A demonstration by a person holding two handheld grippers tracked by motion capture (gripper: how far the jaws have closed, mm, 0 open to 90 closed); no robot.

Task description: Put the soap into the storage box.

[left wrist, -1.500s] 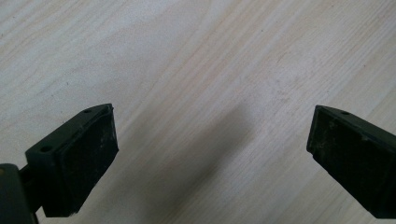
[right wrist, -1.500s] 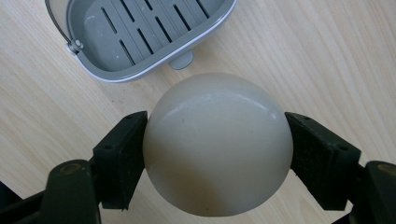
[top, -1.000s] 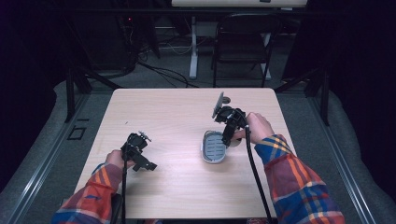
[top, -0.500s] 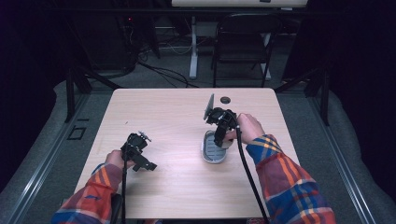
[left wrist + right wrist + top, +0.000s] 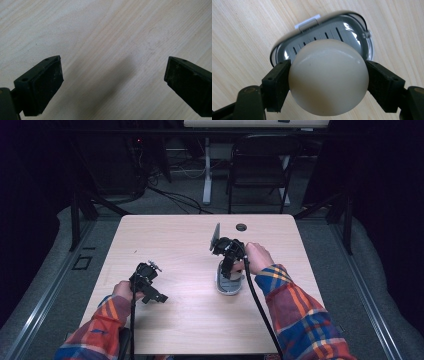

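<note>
Right gripper pinching soap above grey soap dish | left gripper spread, idling over worktop | we are carrying; setting down is remaining.

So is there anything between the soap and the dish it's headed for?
Nothing visible. The right gripper holds the soap just above the dish, whose slotted tray lies bare beneath it. The left gripper sits well off to the side, jaws open over bare table.
</note>
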